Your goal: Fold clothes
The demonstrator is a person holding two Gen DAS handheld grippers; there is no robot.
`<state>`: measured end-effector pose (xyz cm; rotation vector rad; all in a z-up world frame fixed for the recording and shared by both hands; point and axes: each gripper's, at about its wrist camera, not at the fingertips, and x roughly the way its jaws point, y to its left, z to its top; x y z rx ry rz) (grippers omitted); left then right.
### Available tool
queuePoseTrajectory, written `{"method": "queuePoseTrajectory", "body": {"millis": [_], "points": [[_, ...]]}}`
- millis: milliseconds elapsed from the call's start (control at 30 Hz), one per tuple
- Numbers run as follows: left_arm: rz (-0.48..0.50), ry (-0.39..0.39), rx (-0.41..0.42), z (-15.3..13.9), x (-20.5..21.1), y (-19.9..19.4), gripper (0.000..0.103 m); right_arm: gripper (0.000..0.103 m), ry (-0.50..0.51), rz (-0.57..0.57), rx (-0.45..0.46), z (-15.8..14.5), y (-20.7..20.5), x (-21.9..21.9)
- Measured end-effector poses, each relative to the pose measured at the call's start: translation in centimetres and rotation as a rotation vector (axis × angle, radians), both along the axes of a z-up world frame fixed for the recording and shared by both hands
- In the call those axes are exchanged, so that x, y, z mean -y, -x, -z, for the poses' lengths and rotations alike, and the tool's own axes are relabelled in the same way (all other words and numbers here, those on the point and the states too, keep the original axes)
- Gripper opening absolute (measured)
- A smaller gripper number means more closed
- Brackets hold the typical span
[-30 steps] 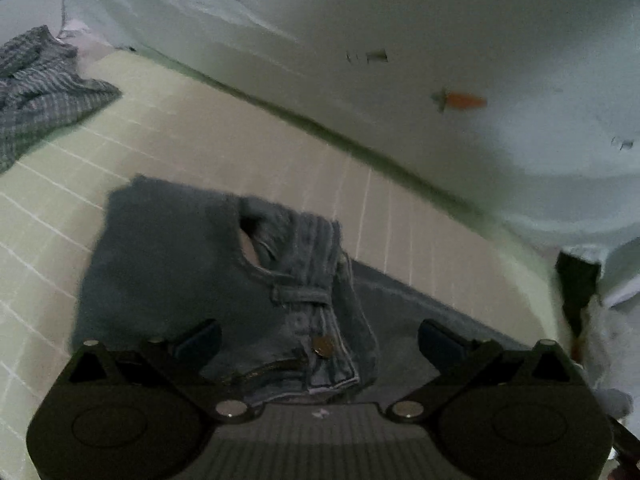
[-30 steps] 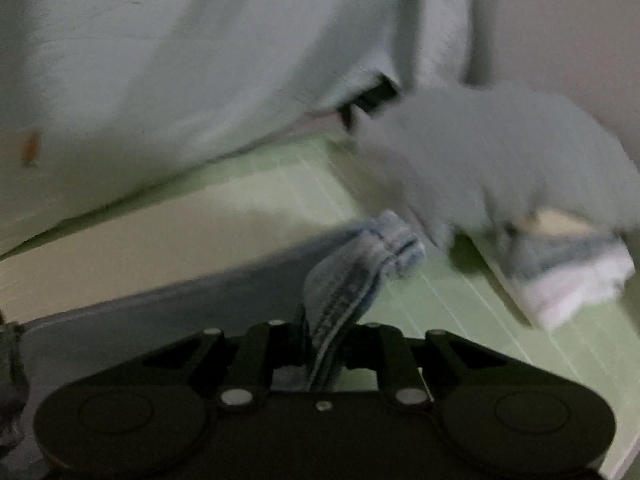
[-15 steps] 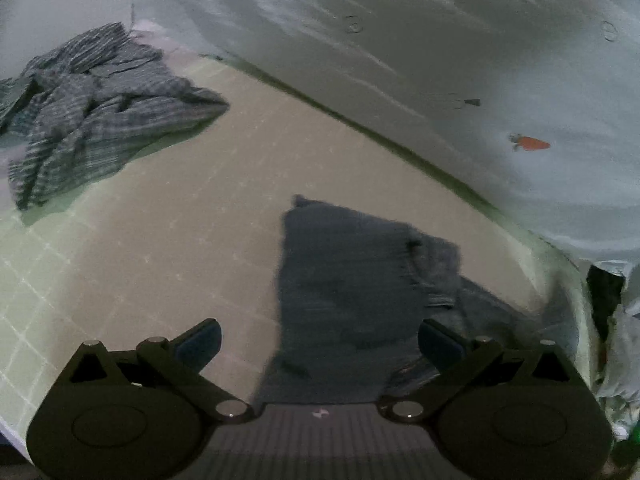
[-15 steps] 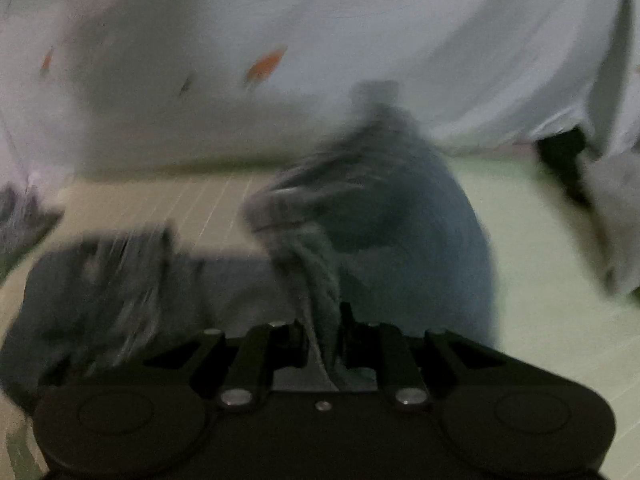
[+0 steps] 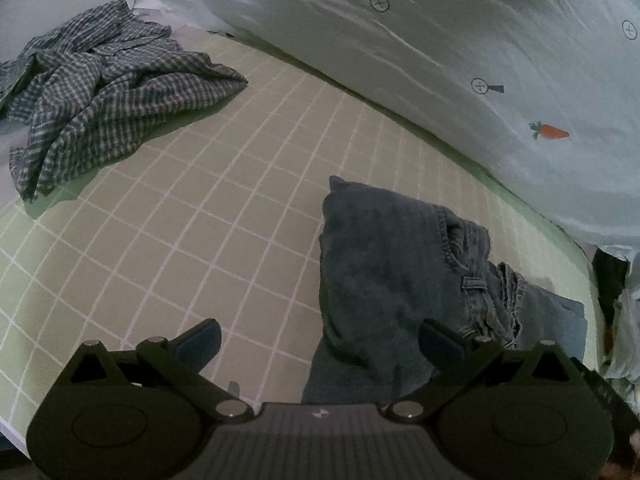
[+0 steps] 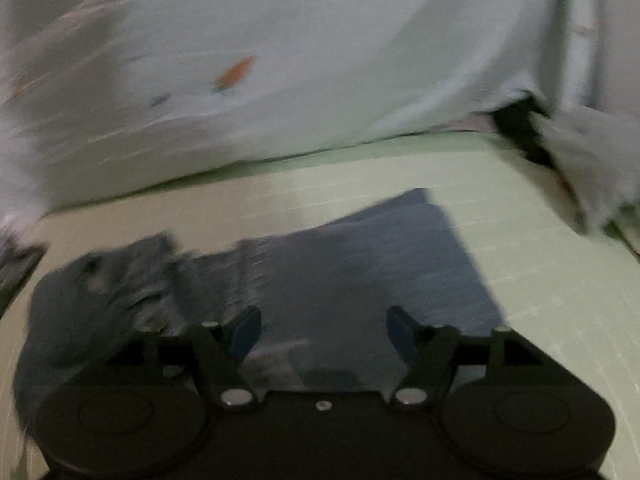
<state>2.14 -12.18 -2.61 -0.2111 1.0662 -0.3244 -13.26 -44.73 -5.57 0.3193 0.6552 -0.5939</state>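
A pair of blue jeans (image 5: 384,260) lies folded over on the green grid bed sheet (image 5: 200,220), waistband and button to the right in the left wrist view. My left gripper (image 5: 320,338) is open just above the jeans' left edge, with one finger over bare sheet and nothing pinched. In the blurred right wrist view, the jeans (image 6: 340,264) lie flat under my right gripper (image 6: 324,326). Its jaws are opening, and the pads stand apart from the denim beneath them.
A crumpled checked shirt (image 5: 104,96) lies at the far left of the bed. A white duvet (image 5: 440,40) with carrot prints rises along the back. At the right are a pale grey garment (image 6: 592,160) and something dark (image 6: 516,120).
The right gripper was shut on a denim hem and carried it across; now its jaws have spread and the denim lies flat. The left gripper moved left, bringing the checked shirt into fuller view.
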Motion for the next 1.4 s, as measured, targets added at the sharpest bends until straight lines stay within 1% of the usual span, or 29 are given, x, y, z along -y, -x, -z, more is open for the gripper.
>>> {"method": "queuePoseTrajectory", "body": {"millis": [100,167,233,333,400,433,500,533,567,633,700,733,800,867,967,1167,1267,1400], "points": [[0.002,-0.022,-0.006,0.3,-0.2,0.1,0.103,0.071,0.001,0.087,-0.080,0.8,-1.0,1.6],[0.001,-0.041,-0.021,0.7,-0.4,0.1,0.103,0.071,-0.001,0.095,-0.138,1.6,-1.5,2.0],[-0.001,-0.056,-0.038,1.1,-0.6,0.2,0.103,0.071,-0.026,0.085,-0.168,2.4,-1.7,1.6],[-0.007,-0.061,-0.066,1.7,-0.9,0.1,0.103,0.075,-0.067,0.013,-0.218,4.1,-2.2,-0.5],[-0.009,-0.056,-0.080,2.1,-1.0,0.0,0.103,0.075,-0.032,-0.042,-0.264,5.0,-2.3,-2.8],[-0.010,-0.055,-0.086,2.2,-1.0,0.0,0.103,0.075,0.026,-0.053,-0.264,4.8,-2.0,-3.9],[-0.013,-0.055,-0.095,2.5,-0.8,-0.1,0.103,0.076,0.017,-0.068,-0.273,4.4,-1.8,-3.7],[-0.013,-0.052,-0.101,2.6,-0.6,-0.3,0.103,0.079,0.011,-0.074,-0.276,4.1,-1.7,-3.6],[-0.012,-0.048,-0.107,2.7,-0.4,-0.4,0.103,0.084,-0.015,-0.056,-0.270,3.7,-1.4,-3.0],[-0.008,-0.043,-0.115,2.9,0.2,-0.7,0.103,0.087,-0.044,-0.010,-0.251,3.0,-0.7,-2.3],[-0.005,-0.052,-0.129,3.2,1.0,-1.1,0.103,0.093,-0.037,0.002,-0.247,2.4,0.0,-2.1],[-0.004,-0.059,-0.139,3.4,1.4,-1.3,0.103,0.098,-0.029,0.004,-0.249,2.1,0.3,-1.9],[0.002,-0.065,-0.153,3.7,1.9,-1.8,0.103,0.100,-0.023,0.012,-0.252,1.8,0.8,-1.4],[0.001,-0.056,-0.164,3.9,2.3,-2.2,0.103,0.103,-0.046,0.016,-0.248,2.0,0.8,-0.3],[-0.001,-0.056,-0.168,4.2,2.8,-2.8,0.103,0.103,-0.058,0.028,-0.249,2.0,0.8,0.8],[0.012,-0.087,-0.147,4.1,3.8,-3.8,0.103,0.103,-0.008,0.024,-0.243,1.6,1.3,2.1],[0.026,-0.096,-0.140,4.3,4.2,-4.4,0.103,0.103,0.000,0.031,-0.248,1.6,1.5,2.6],[0.055,-0.079,-0.160,5.0,5.2,-5.2,0.103,0.103,-0.004,0.062,-0.265,1.9,1.8,3.4]]}}
